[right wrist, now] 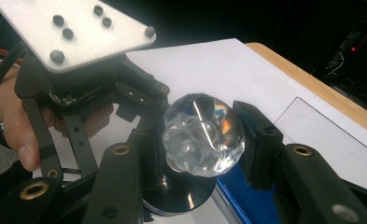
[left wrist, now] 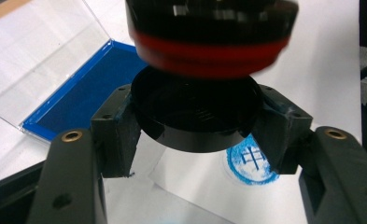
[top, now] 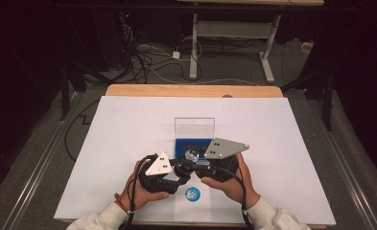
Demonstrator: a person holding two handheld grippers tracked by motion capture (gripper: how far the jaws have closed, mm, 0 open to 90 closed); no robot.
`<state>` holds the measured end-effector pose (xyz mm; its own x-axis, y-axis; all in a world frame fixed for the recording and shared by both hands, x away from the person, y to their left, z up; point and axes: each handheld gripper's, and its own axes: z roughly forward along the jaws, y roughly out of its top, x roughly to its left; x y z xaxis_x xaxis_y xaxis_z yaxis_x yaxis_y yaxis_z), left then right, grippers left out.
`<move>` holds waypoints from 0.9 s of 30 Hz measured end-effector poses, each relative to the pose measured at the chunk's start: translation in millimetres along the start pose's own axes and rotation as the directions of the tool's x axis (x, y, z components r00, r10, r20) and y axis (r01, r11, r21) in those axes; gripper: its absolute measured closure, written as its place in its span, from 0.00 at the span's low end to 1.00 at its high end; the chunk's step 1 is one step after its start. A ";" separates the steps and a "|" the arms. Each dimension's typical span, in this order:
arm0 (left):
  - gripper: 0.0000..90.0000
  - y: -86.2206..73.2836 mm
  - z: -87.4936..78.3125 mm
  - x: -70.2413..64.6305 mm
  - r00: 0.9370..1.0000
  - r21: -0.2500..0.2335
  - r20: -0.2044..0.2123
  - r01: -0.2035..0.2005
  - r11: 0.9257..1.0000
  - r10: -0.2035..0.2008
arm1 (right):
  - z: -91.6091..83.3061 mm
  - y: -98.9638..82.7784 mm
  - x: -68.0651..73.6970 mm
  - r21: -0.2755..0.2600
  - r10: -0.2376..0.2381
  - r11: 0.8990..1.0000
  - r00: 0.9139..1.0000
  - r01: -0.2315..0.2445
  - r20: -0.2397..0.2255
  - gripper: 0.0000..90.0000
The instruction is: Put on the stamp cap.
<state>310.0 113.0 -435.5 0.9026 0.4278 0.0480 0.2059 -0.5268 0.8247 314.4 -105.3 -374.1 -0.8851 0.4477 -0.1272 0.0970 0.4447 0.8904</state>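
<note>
High view: left gripper (top: 180, 168) and right gripper (top: 201, 163) meet over the white desk (top: 282, 158), above the blue stamp print (top: 192, 193)
Left gripper view: jaws clamped on black cap (left wrist: 195, 116); stamp body (left wrist: 209, 42) above it
Right gripper view: jaws clamped on crystal knob (right wrist: 203, 135); ink pad (right wrist: 246, 200) just beside
Risk: misaligned cap may jam, smearing ink

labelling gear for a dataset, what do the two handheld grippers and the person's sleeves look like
Both grippers are black. The left gripper and right gripper each carry a grey three-cornered plate with dark screws on top. Their fingers are blocky black pads on arms with brass-coloured rivets. Black cables trail back past the wrists. The sleeves are light grey, and the left wrist wears a reddish band.
</note>
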 end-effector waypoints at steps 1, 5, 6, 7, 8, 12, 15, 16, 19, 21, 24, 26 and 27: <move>0.41 0.6 -0.2 0.2 1.000 -0.006 0.002 0.004 1.000 -0.004 | 0.4 -0.3 -0.1 0.000 0.001 1.000 1.000 -0.001 -0.003 0.64; 0.41 2.9 0.0 -1.9 1.000 -0.014 0.002 -0.007 1.000 0.007 | 2.0 -1.2 -0.3 0.001 0.002 1.000 1.000 -0.002 -0.005 0.64; 0.41 3.5 -0.2 -2.7 1.000 -0.016 -0.002 -0.014 1.000 0.014 | 2.3 -1.6 -0.3 0.001 0.000 1.000 1.000 0.000 -0.004 0.64; 0.41 3.9 -0.5 -3.1 1.000 -0.017 -0.002 -0.017 1.000 0.016 | 2.7 -1.8 -0.2 0.002 0.000 1.000 1.000 0.000 -0.008 0.64; 0.41 4.2 -0.8 -3.3 1.000 -0.019 -0.003 -0.015 1.000 0.015 | 2.9 -2.0 -0.1 0.002 -0.002 1.000 1.000 0.002 -0.009 0.64; 0.41 4.3 -1.8 -3.1 1.000 -0.022 -0.007 -0.014 1.000 0.014 | 3.4 -3.0 -0.1 0.005 -0.005 1.000 1.000 0.005 -0.007 0.64; 0.41 4.1 -1.6 -2.6 1.000 -0.017 -0.005 -0.013 1.000 0.013 | 4.1 -4.0 0.0 0.008 -0.006 1.000 1.000 0.006 -0.010 0.64; 0.41 4.0 -1.5 -2.8 1.000 -0.016 -0.005 -0.012 1.000 0.012 | 4.2 -4.2 0.3 0.010 -0.009 1.000 1.000 0.009 -0.009 0.64; 0.41 3.7 -0.6 -3.2 1.000 -0.008 -0.003 -0.014 1.000 0.014 | 4.8 -4.6 1.2 0.015 -0.022 1.000 1.000 0.022 -0.010 0.64; 0.41 3.7 0.6 -3.6 1.000 -0.010 -0.005 -0.031 0.999 0.031 | 5.2 -4.5 2.2 0.022 -0.037 0.999 0.999 0.037 -0.009 0.64; 0.41 3.1 -0.1 -4.6 1.000 0.000 -0.012 -0.022 1.000 0.022 | 5.6 -4.4 6.8 0.034 -0.074 0.997 0.997 0.074 0.005 0.64; 0.41 2.9 0.4 -5.3 1.000 0.007 -0.013 -0.028 1.000 0.029 | 6.2 -4.6 9.4 0.040 -0.092 0.995 0.996 0.092 0.013 0.64; 0.41 2.7 0.6 -5.5 0.999 0.009 -0.016 -0.028 1.000 0.028 | 6.5 -4.7 9.7 0.044 -0.096 0.994 0.995 0.095 0.011 0.64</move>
<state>305.8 108.8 -433.9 0.9020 0.4243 0.0801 0.1837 -0.5449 0.8181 308.3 -98.0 -382.5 -0.8855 0.4112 -0.2165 0.0322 0.5191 0.8541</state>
